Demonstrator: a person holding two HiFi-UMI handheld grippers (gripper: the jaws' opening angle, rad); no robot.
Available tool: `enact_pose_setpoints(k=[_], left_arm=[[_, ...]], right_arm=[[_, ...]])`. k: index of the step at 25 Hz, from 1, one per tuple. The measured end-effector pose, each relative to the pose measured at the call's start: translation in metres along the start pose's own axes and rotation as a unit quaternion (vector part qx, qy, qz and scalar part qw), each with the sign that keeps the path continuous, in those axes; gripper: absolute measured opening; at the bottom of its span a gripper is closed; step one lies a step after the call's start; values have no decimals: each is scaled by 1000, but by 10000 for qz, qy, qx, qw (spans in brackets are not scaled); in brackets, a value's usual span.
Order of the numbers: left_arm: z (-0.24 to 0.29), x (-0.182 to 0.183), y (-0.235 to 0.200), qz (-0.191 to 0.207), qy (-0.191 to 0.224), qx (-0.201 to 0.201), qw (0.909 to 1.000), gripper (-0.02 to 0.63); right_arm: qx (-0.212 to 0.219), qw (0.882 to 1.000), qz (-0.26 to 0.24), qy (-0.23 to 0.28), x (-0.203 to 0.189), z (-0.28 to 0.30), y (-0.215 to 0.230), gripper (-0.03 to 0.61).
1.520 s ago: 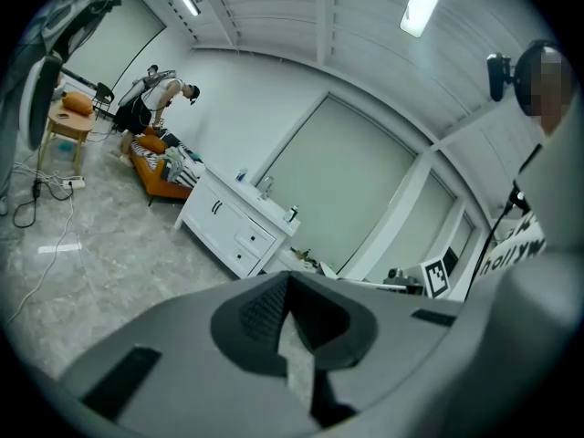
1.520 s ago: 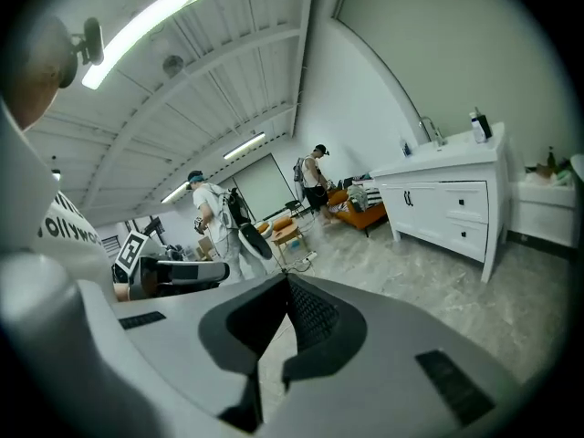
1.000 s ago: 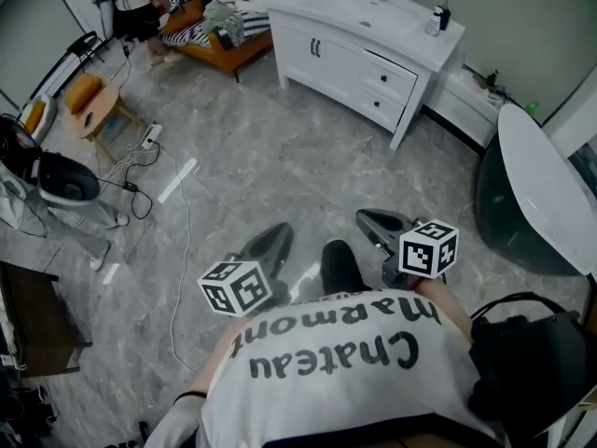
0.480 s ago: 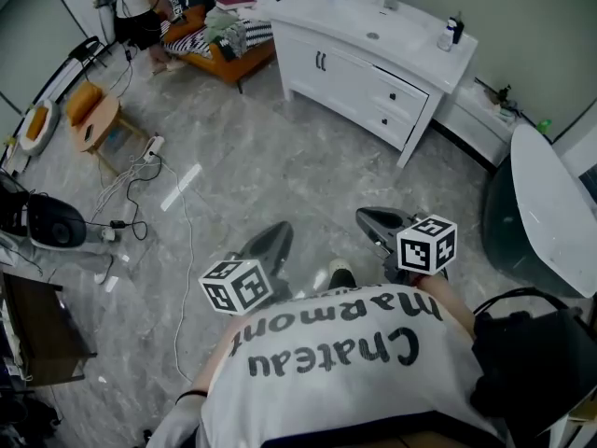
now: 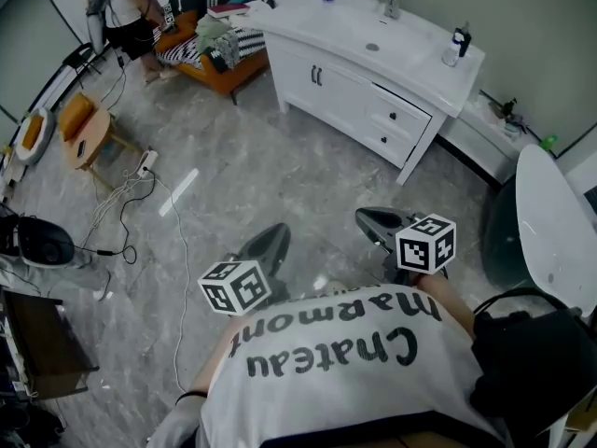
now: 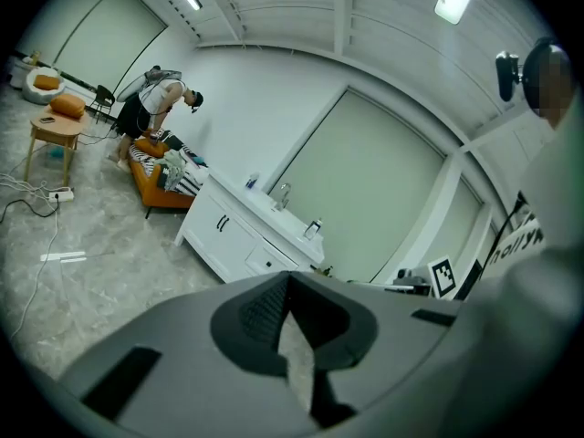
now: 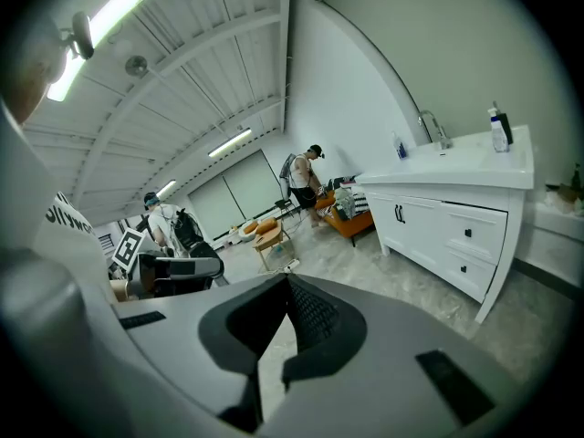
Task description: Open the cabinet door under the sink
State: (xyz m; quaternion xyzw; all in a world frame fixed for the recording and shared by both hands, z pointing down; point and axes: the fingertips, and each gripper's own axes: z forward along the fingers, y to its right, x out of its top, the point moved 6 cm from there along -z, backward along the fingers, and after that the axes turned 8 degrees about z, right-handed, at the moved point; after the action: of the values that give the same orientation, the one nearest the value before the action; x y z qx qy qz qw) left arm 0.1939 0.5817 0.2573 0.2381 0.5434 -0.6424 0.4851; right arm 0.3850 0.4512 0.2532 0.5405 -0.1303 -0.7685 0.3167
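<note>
While the cabinet door (image 5: 328,84) under the sink (image 5: 373,45) stands shut at the far side, well apart, left gripper (image 5: 273,234) and right gripper (image 5: 367,218) point toward it, jaws together and empty; judged an approach posture

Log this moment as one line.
left gripper: shut, empty | right gripper: shut, empty | cabinet doors: closed, untouched, across the floor from both grippers

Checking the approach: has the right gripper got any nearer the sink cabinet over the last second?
Yes. The right gripper is nearer the white sink cabinet: in the head view, the gap between it and the cabinet's corner leg has narrowed.
</note>
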Motion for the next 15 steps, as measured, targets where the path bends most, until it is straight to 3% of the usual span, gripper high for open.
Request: enact_pose_setpoints(k=[15], left_arm=[[97,33,-25,-63,-51,185,9998,8]], right_arm=[[60,9999,74,-99,62,37,90,8]])
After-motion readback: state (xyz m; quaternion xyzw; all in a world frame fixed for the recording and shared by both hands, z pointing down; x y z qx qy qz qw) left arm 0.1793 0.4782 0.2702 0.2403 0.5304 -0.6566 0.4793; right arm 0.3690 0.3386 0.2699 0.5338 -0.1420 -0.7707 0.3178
